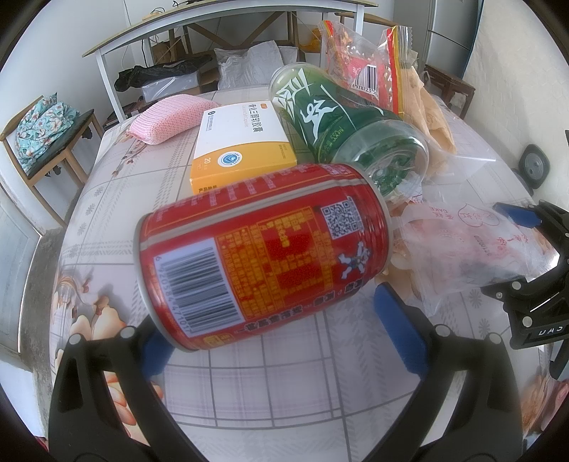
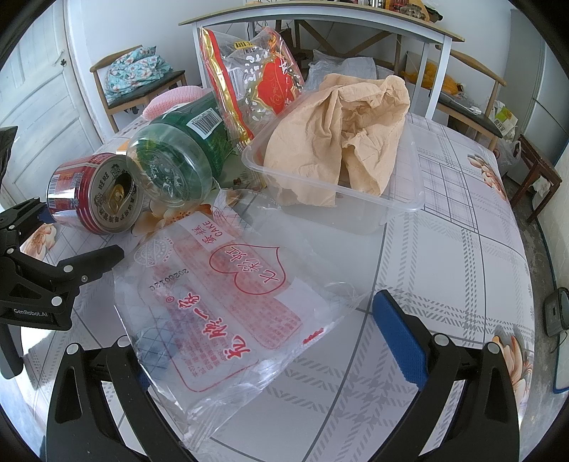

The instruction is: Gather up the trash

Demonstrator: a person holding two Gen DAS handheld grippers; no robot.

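A red drink can [image 1: 263, 256] lies on its side on the table, just ahead of and between the fingers of my left gripper [image 1: 274, 327], which is open. Its opened top [image 2: 110, 193] faces the right wrist camera. A clear cake bag with red print [image 2: 227, 305] lies flat between the fingers of my right gripper [image 2: 263, 330], also open; the bag covers the left fingertip. The bag [image 1: 473, 248] and right gripper [image 1: 522, 256] show at the right of the left wrist view. A green plastic bottle [image 1: 341, 121] lies behind the can.
A yellow and white medicine box [image 1: 242, 142] and a pink sponge [image 1: 170, 117] sit further back. Printed snack bags [image 2: 256, 78] stand behind a clear plastic tub [image 2: 409, 202] holding crumpled brown paper [image 2: 338, 135]. Chairs and a white desk [image 2: 320, 14] surround the table.
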